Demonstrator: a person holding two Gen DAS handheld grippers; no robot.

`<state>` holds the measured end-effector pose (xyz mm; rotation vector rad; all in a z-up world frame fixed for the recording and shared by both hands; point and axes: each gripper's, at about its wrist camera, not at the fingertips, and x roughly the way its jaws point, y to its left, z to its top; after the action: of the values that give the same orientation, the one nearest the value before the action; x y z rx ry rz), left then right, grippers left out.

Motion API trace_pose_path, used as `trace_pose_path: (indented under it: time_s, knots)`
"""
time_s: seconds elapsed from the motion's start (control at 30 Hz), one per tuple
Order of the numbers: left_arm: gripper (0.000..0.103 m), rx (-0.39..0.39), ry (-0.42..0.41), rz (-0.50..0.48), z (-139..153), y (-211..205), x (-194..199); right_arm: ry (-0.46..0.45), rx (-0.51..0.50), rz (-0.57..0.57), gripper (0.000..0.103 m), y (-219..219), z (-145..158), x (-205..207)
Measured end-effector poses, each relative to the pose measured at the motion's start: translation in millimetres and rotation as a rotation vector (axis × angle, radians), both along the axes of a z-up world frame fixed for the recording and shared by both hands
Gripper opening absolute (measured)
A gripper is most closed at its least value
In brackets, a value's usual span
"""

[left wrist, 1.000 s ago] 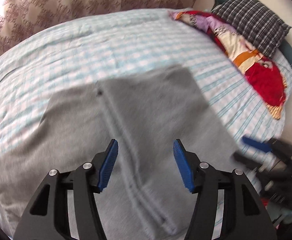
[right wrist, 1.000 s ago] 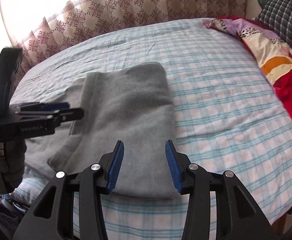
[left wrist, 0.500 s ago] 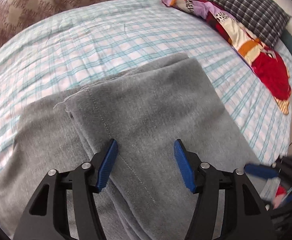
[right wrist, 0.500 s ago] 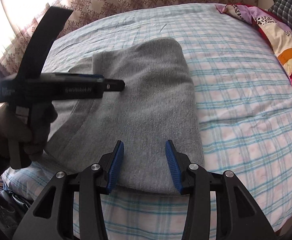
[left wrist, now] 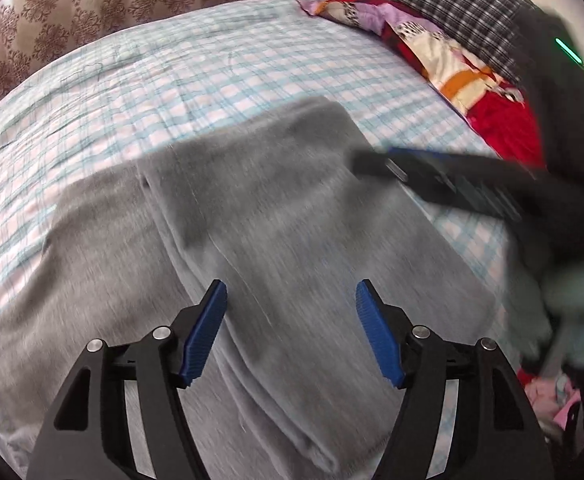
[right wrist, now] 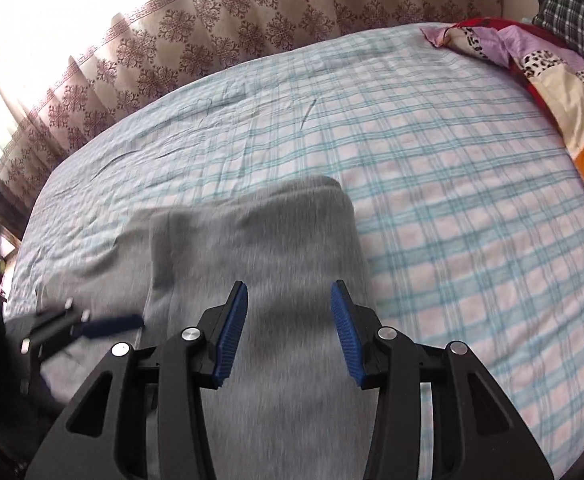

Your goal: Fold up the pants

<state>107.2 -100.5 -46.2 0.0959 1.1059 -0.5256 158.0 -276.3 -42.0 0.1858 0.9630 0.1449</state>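
Checked bedsheet [right wrist: 452,208]; patterned curtain [right wrist: 252,12]; colourful quilt [left wrist: 452,64]; plaid pillow [left wrist: 468,4]

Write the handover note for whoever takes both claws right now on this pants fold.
Left claw: jaws opening, nothing between them, hovering over the grey pants.
Right claw: open, empty, above the pants' right side.
Pants: lying on the checked bedsheet, already folded over into stacked layers with a seam showing on top.
Done: at least one fold laid flat.
Left: probably one more fold to shorten the bundle, then smooth it. The frames are blurred, so check the edges first.
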Motion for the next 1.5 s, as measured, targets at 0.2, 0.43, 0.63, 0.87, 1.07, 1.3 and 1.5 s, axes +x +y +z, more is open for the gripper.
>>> trace_pose_path:
  time_s: [0.2,0.43,0.63,0.87,1.07,1.3,1.5]
  knots:
    - [0.069,0.016,0.026,-0.016,-16.2,-1.3,-15.0,0.020,-0.053,-0.012,0.044,9.1,-16.2,39.1]
    - [0.069,0.023,0.015,-0.017,-24.3,-1.4,-18.6,0.040,-0.099,-0.002,0.046,15.4,-30.1,51.1]
    - [0.074,0.040,-0.018,-0.033,-28.1,-6.9,-27.4,0.041,-0.101,0.002,0.046,15.9,-30.6,51.3]
    - [0.074,0.027,0.001,-0.023,-25.9,-3.6,-25.5,-0.017,-0.054,-0.036,0.046,-4.4,-6.8,10.1]
    - [0.075,-0.015,0.058,0.014,-19.3,1.9,2.3,-0.018,-0.007,-0.132,0.046,-46.0,1.4,-44.7]
    - [0.075,-0.006,0.033,-0.007,0.6,-21.0,16.5,0.042,0.093,-0.164,0.046,-70.5,-9.5,-94.1]
    - [0.084,-0.008,0.047,-0.035,7.6,-53.8,21.3,0.086,0.162,-0.124,0.046,-59.7,-24.5,-110.5]
